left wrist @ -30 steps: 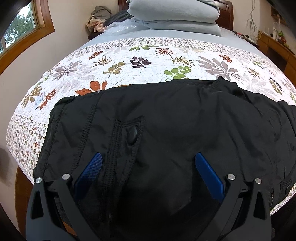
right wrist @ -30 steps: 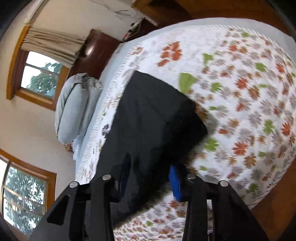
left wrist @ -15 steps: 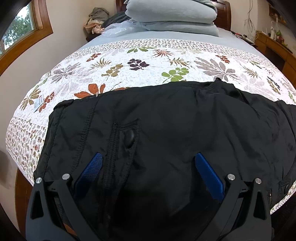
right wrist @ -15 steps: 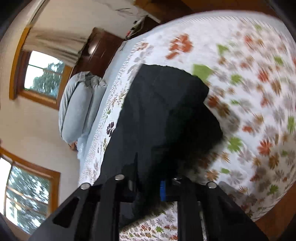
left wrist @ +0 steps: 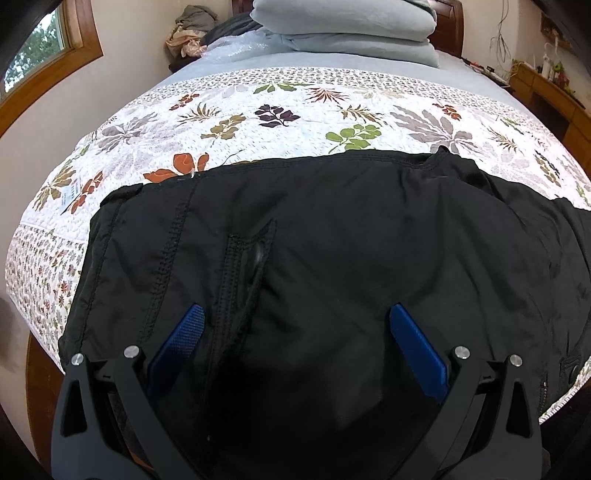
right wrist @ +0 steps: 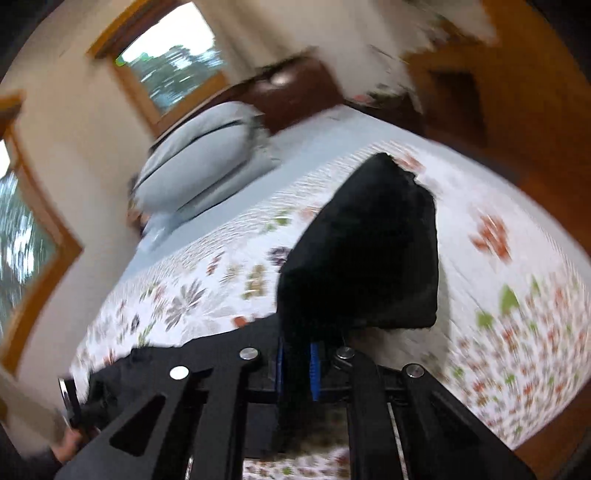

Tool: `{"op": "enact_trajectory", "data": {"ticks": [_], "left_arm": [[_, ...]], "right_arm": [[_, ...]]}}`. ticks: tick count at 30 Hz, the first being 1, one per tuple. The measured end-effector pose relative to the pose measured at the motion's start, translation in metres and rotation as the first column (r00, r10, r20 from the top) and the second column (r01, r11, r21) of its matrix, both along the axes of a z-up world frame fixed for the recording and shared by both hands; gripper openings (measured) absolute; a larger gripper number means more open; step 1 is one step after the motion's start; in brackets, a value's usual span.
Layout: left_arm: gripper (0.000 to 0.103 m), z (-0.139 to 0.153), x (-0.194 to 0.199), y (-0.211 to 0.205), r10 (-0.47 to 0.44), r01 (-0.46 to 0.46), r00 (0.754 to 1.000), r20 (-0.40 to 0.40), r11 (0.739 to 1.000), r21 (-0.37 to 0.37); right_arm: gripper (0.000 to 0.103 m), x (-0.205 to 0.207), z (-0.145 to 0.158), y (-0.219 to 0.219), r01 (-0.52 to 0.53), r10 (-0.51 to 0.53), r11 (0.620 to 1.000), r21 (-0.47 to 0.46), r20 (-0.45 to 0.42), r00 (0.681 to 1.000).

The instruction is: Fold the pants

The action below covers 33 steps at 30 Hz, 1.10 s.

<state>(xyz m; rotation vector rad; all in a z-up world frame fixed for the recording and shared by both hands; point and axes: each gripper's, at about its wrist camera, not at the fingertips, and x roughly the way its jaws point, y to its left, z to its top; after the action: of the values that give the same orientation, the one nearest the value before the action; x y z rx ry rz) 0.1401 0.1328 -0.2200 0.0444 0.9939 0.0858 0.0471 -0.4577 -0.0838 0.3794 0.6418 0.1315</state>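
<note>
A bed (left wrist: pixel 295 107) with a white leaf-print quilt fills a bedroom with cream walls, wood-framed windows (right wrist: pixel 173 62) and folded grey bedding (left wrist: pixel 347 29) by the dark headboard. Black pants (left wrist: pixel 332 258) lie spread across the near edge of the quilt. The left hand-held gripper (left wrist: pixel 295 332) hangs over the waist area, blue pads wide apart. The right hand-held gripper (right wrist: pixel 295 365) is pinched onto a lifted pant leg; that view is badly motion-blurred, and the room's far side is indistinct.
</note>
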Motion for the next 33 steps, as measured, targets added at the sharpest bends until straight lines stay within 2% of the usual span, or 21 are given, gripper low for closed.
{"op": "enact_trajectory", "data": {"ticks": [5,9,13,20,23,30,33], "left_arm": [[0.101,0.0,0.0,0.002,-0.012,0.012,1.0,-0.001,1.0,-0.01],[0.101,0.0,0.001,0.004,-0.016,0.016,1.0,-0.002,1.0,-0.026],[0.101,0.0,0.001,0.005,-0.02,0.02,1.0,-0.001,0.999,-0.034],[0.101,0.0,0.001,0.007,-0.022,0.022,1.0,0.001,0.998,-0.05],[0.101,0.0,0.001,0.008,-0.022,0.022,1.0,0.002,0.998,-0.056],[0.101,0.0,0.001,0.009,-0.02,0.02,1.0,0.003,0.998,-0.06],[0.101,0.0,0.002,0.009,-0.017,0.017,1.0,0.003,0.998,-0.064]], "right_arm": [[0.011,0.008,0.027,0.079,-0.156,0.162,0.977,-0.147,0.027,0.986],[0.011,0.015,0.028,0.144,-0.285,0.293,0.926,-0.248,-0.005,0.956],[0.01,0.018,0.012,0.196,-0.399,0.4,0.863,-0.31,-0.064,0.914],[0.01,0.009,-0.045,0.265,-0.575,0.53,0.709,-0.408,-0.23,0.816],[0.01,0.002,-0.059,0.275,-0.604,0.544,0.675,-0.424,-0.267,0.795],[0.011,-0.011,-0.095,0.287,-0.677,0.57,0.57,-0.466,-0.369,0.734],[0.025,-0.015,-0.109,0.292,-0.714,0.585,0.525,-0.463,-0.413,0.698]]}}
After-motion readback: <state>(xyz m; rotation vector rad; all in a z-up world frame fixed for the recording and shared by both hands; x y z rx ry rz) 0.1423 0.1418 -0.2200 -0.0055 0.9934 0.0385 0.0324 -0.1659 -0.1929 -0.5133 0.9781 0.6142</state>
